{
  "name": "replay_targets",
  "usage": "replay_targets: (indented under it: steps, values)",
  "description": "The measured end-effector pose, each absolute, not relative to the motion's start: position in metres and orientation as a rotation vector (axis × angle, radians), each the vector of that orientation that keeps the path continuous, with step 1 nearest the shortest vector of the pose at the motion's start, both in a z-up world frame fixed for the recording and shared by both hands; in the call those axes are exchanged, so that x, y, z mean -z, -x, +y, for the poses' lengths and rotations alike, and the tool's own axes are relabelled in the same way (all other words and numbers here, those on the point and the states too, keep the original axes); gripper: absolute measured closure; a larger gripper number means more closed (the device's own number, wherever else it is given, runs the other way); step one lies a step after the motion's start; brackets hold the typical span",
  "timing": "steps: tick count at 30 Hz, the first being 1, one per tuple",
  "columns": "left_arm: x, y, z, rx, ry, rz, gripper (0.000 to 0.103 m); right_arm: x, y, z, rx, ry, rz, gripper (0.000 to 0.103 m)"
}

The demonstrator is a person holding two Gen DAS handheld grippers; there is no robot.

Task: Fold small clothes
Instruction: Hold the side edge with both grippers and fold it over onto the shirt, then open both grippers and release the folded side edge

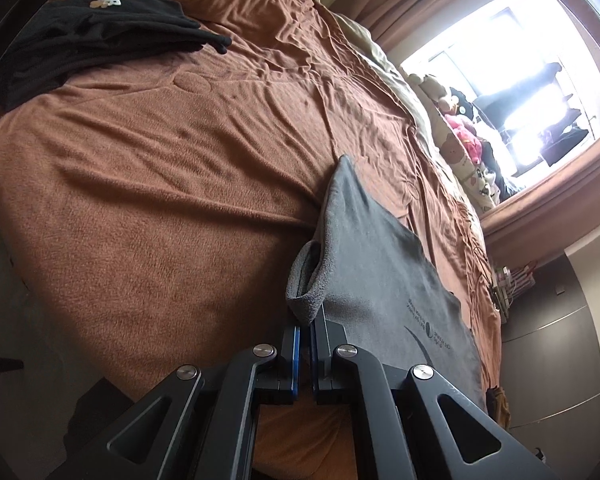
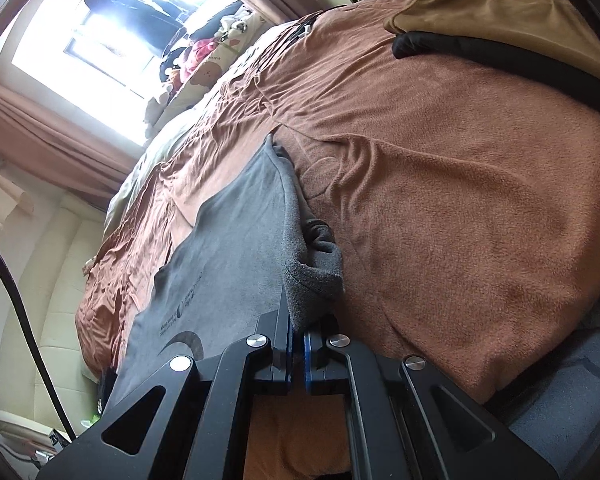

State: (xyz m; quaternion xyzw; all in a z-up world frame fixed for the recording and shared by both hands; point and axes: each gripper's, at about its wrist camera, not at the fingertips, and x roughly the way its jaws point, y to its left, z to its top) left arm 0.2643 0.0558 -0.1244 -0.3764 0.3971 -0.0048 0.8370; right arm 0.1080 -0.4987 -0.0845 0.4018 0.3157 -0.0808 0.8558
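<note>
A grey T-shirt [image 1: 384, 264] with a small dark print lies stretched over the brown blanket [image 1: 160, 160] of a bed. My left gripper [image 1: 305, 322] is shut on the shirt's rolled sleeve edge at its left side. In the right wrist view the same grey T-shirt [image 2: 228, 240] spreads to the left, and my right gripper [image 2: 298, 326] is shut on its bunched sleeve edge at the right side. The shirt hangs taut between the two grippers, its far end resting on the brown blanket [image 2: 460, 200].
A stack of folded black clothes [image 1: 92, 40] with a paw print sits at the far left of the bed. Soft toys [image 1: 460, 128] line the window side. A tan cushion [image 2: 480, 4] and a black strap [image 2: 500, 60] lie at the bed's other end.
</note>
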Motion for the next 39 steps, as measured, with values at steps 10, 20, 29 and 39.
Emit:
replay_targets:
  steps: [10, 20, 29, 39]
  values:
    - [0.152, -0.255, 0.055, 0.006, 0.792, 0.885, 0.099, 0.097, -0.087, -0.5, 0.201, -0.841, 0.689, 0.103]
    - [0.176, -0.257, 0.062, -0.007, 0.806, 0.926, 0.099, 0.098, -0.085, -0.493, 0.233, -0.809, 0.722, 0.103]
    - [0.174, -0.264, 0.062, -0.026, 0.737, 0.974, 0.083, 0.095, -0.092, -0.494, 0.212, -0.8, 0.793, 0.102]
    - [0.149, -0.279, 0.069, -0.036, 0.631, 0.938, 0.048, 0.06, -0.086, -0.494, 0.254, -0.651, 0.771, 0.067]
